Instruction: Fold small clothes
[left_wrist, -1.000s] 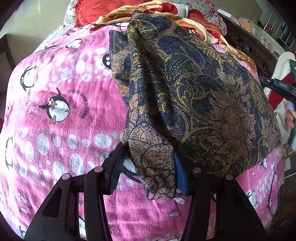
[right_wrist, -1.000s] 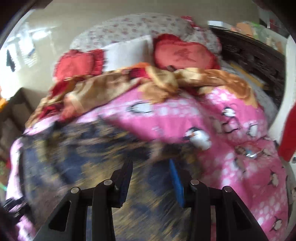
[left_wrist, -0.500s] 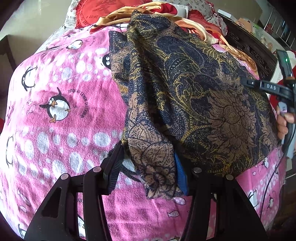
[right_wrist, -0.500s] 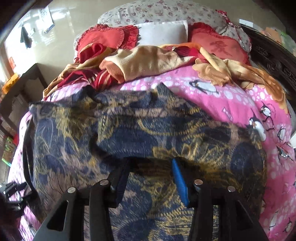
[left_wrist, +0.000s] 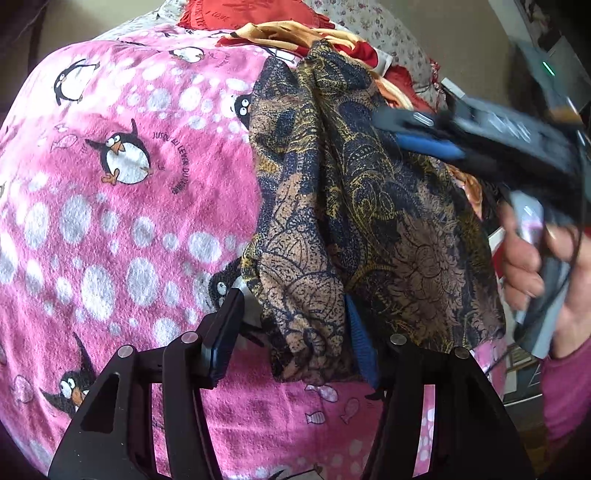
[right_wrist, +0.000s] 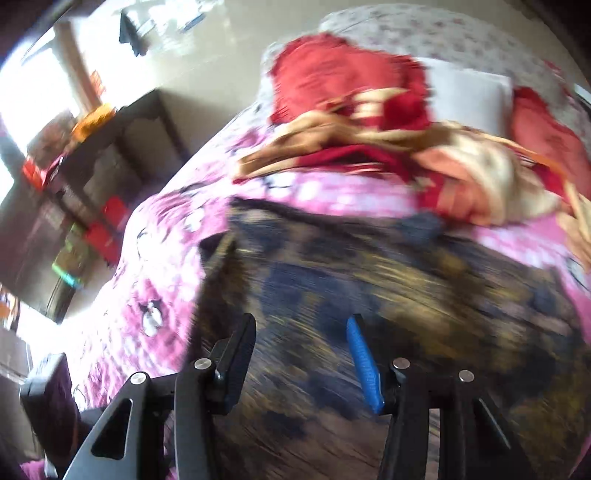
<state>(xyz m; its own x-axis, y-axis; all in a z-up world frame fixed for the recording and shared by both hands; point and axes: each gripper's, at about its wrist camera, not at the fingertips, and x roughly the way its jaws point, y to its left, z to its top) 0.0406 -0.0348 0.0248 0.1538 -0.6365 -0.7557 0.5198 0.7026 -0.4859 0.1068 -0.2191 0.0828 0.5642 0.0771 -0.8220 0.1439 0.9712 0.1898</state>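
Bedding comes first: a pink penguin blanket (left_wrist: 122, 206) printed with curved lettering, roughly "JUSQU'AU LEVER DU JOUR", only partly legible. On it lies the dark paisley garment (left_wrist: 369, 221), gold and navy. The left gripper (left_wrist: 291, 332) has its jaws apart, opening a little further, with the garment's near corner between them, draped against the blue pad. The right gripper (right_wrist: 301, 354), blurred, has just been widening; nothing is pinched, the cloth lying beneath.
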